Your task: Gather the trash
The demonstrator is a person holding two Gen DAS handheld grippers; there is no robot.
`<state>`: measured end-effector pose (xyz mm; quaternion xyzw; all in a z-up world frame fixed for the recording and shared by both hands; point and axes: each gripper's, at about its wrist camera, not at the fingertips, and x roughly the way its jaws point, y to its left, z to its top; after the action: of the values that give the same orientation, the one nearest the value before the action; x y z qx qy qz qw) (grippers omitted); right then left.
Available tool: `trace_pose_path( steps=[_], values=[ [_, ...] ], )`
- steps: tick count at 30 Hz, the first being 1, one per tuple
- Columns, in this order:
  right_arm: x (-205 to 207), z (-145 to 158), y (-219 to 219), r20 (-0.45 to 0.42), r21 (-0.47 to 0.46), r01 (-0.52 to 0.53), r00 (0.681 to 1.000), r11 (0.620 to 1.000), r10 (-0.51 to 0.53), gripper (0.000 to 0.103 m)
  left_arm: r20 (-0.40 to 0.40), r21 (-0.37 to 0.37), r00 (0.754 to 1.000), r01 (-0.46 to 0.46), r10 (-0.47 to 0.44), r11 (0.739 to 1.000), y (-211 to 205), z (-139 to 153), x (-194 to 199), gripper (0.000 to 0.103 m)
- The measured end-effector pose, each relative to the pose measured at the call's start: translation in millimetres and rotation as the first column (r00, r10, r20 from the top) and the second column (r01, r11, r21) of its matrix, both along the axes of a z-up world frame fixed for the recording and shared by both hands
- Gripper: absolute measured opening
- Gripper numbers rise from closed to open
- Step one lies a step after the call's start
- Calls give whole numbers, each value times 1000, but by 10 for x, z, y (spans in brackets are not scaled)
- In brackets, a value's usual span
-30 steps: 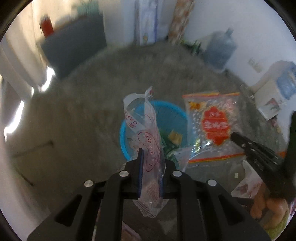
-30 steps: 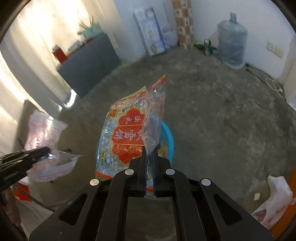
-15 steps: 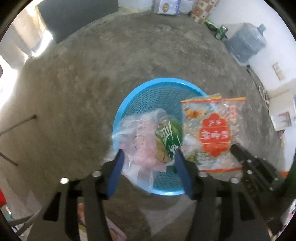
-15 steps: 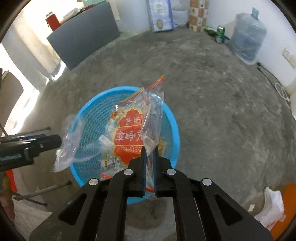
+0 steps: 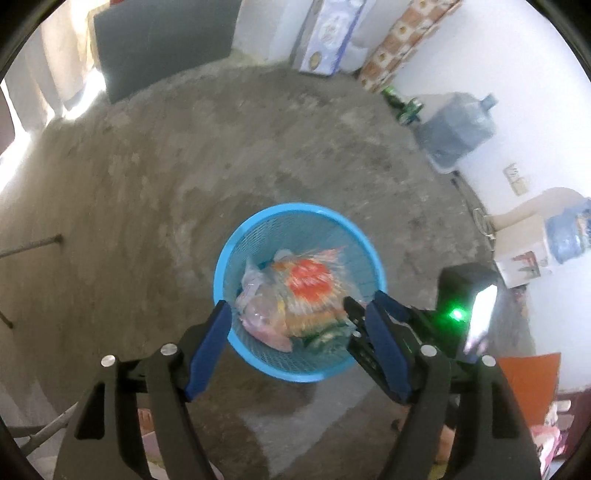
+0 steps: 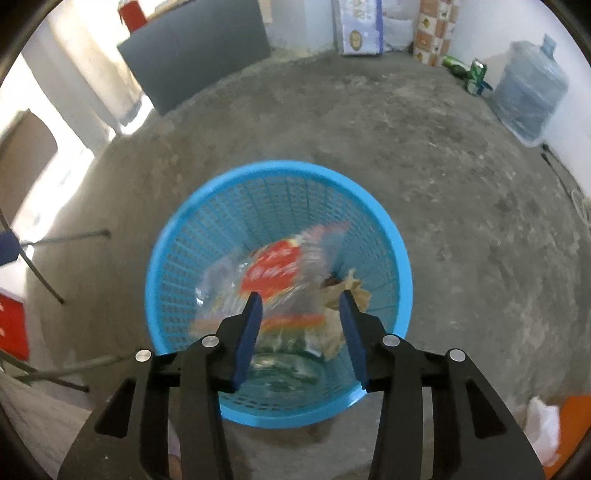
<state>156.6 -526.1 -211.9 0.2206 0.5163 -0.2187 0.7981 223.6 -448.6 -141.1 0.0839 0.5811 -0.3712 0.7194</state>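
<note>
A blue mesh basket [image 5: 236, 254] [image 6: 177, 229] stands on the concrete floor. In it lie a clear snack bag with a red label [image 5: 308, 280] [image 6: 273, 264], a pinkish clear bag [image 5: 258, 317] and crumpled brown paper [image 6: 349, 290]. My left gripper [image 5: 297, 321] is open and empty above the basket's near rim. My right gripper [image 6: 301, 306] is open and empty over the basket; it also shows in the left wrist view [image 5: 356, 314] at the basket's right rim.
A water jug [image 6: 528, 96] [image 5: 454, 129] stands by the right wall with green cans [image 6: 469, 72]. A dark panel [image 6: 195, 48] and boxes [image 6: 356, 26] lean on the far wall. A white plastic bag [image 6: 543, 424] lies at the lower right. Metal legs [image 6: 62, 236] are at left.
Both grippers opened. The pinkish bag and the red-label snack bag dropped into the basket. Both grippers now stand empty above it.
</note>
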Motion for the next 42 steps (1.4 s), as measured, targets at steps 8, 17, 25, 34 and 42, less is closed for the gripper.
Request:
trace_pose_path(
  steps=[8, 17, 25, 34, 42],
  values=[
    [-422, 522, -6, 176, 71, 99, 978, 993, -110, 49, 126, -169, 992, -8, 30, 985, 613, 733, -402, 74],
    [-1031, 1043, 342, 273, 155, 128, 947, 979, -168, 53, 263, -230, 965, 52, 10, 972, 1531, 1265, -1093, 79],
    [-1028, 1768, 1156, 308, -51, -51, 949, 997, 64, 87, 497, -211, 865, 39, 73, 977, 2374, 1735, -1594, 97],
    [-1087, 2518, 2126, 411, -350, -8, 897, 937, 161, 95, 535, -213, 795, -202, 288, 956, 3209, 1784, -1816, 97],
    [-1293, 2655, 2660, 469, -363, 29, 870, 931, 155, 95, 579, -159, 709, -387, 404, 908, 3546, 1806, -1919, 97]
  ],
)
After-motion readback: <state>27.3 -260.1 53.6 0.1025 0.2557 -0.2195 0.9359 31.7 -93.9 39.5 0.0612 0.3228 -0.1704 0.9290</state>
